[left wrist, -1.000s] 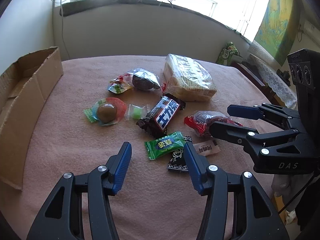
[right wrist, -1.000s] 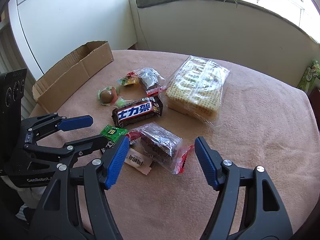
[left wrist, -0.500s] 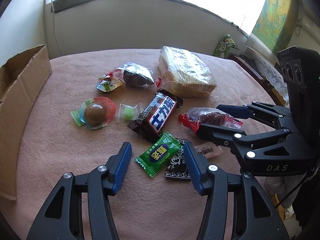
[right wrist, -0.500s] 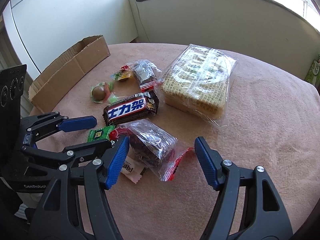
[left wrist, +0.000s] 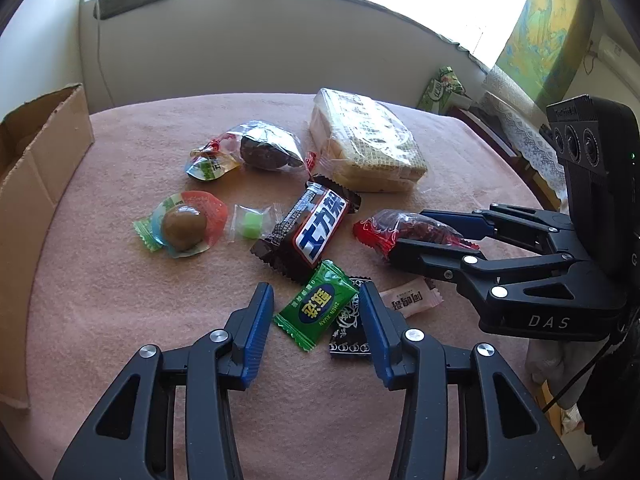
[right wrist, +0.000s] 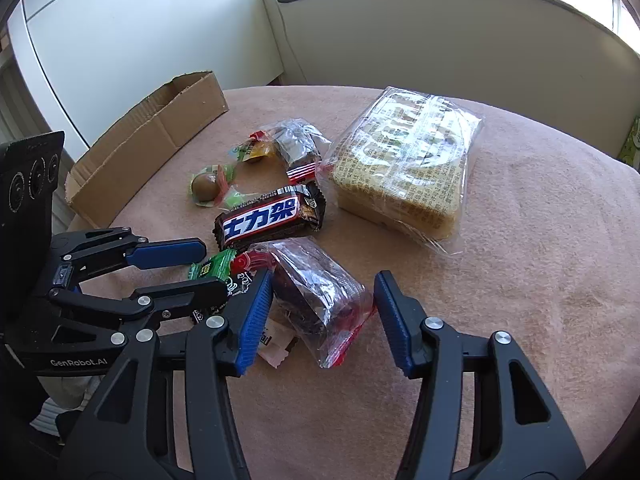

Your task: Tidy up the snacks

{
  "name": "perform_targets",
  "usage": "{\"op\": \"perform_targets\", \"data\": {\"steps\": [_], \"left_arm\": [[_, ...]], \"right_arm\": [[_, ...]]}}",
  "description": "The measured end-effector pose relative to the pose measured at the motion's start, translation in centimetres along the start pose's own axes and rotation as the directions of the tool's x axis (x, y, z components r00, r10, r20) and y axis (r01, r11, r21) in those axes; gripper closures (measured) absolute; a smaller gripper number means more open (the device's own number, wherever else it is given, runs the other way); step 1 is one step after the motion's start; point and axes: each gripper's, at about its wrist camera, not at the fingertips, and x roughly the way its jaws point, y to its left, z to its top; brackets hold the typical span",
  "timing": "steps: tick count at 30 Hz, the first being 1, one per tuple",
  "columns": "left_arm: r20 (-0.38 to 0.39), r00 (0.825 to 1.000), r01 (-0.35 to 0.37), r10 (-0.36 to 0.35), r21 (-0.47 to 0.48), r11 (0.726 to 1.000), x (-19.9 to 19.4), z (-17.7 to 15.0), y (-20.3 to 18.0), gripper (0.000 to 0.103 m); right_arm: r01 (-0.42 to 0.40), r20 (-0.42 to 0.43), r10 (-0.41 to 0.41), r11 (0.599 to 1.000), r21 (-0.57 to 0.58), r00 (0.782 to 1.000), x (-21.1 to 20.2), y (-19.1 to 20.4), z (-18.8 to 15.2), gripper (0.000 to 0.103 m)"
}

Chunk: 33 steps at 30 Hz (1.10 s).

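Snacks lie on a pink tablecloth [left wrist: 120, 300]. My left gripper [left wrist: 316, 300] is open around a green candy packet [left wrist: 318, 306], beside a black packet [left wrist: 350, 332] and a pink one [left wrist: 410, 300]. My right gripper [right wrist: 323, 280] is open around a clear red-ended bag of dark snack [right wrist: 316, 296], which also shows in the left wrist view [left wrist: 404, 230]. A Snickers bar [left wrist: 316, 228], a small green candy [left wrist: 250, 224], a round brown sweet [left wrist: 184, 226], another dark bag [left wrist: 266, 150] and a cracker pack [left wrist: 364, 146] lie beyond.
An open cardboard box [right wrist: 152, 136] stands at the table's left side; it also shows in the left wrist view [left wrist: 36, 184]. A windowsill with a plant runs along the back wall. The table edge drops off to the right, near furniture with lace cloth [left wrist: 516, 128].
Both grippers have moved forward and down toward the snacks. The green packet now lies between my left fingers and the dark bag between my right fingers. Both stay open.
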Motion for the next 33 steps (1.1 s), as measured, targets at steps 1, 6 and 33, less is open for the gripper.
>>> {"op": "perform_targets", "data": {"steps": [1, 6, 33], "left_arm": [[-0.002, 1.0, 0.001, -0.001, 0.0, 1.0, 0.1, 0.1, -0.1, 0.058], [0.001, 1.0, -0.004, 0.004, 0.033, 0.999, 0.3, 0.1, -0.7, 0.065], [0.108, 0.994, -0.028, 0.035, -0.064, 0.998, -3.7, -0.7, 1.9, 0.098]], "right_arm": [[-0.001, 0.002, 0.001, 1.0, 0.003, 1.0, 0.0, 0.0, 0.0, 0.049], [-0.001, 0.01, 0.001, 1.0, 0.011, 1.0, 0.0, 0.0, -0.1, 0.051], [0.053, 0.101, -0.056, 0.998, 0.032, 0.993, -3.6, 1.0, 0.2, 0.057]]}}
